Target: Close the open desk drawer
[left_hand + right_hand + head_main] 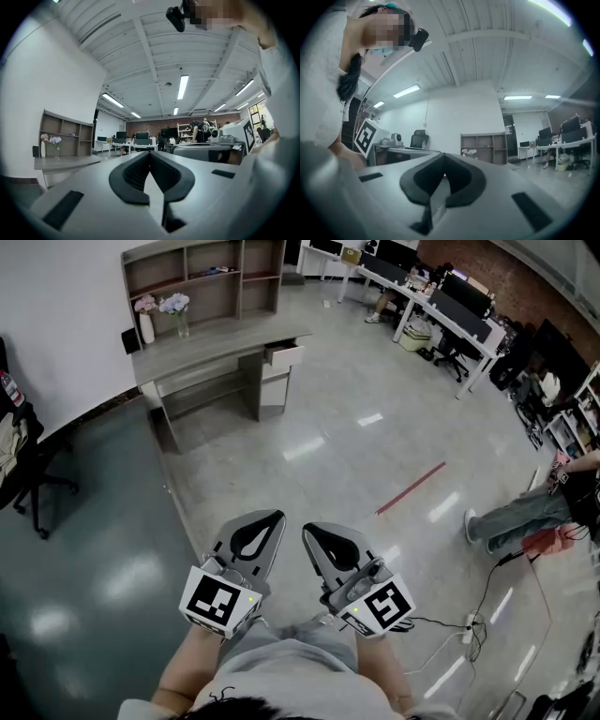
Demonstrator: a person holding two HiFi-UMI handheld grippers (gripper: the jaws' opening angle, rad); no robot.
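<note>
Grey wood-look desk (216,341) stands far left against the white wall; its drawer (283,354) is pulled out at the desk's right end, contents too small to tell; two vases (147,326) of pale flowers stand on top beside an open shelf unit (206,277); near, the left gripper (277,515) and right gripper (307,529) hover over glossy floor (309,446).

Left gripper view: ribbed black pads (136,173) pressed together at the tips, nothing between.

Right gripper view: smoother black pads (426,178) likewise meet, empty; the shelf unit (483,147) lies far ahead.
</note>
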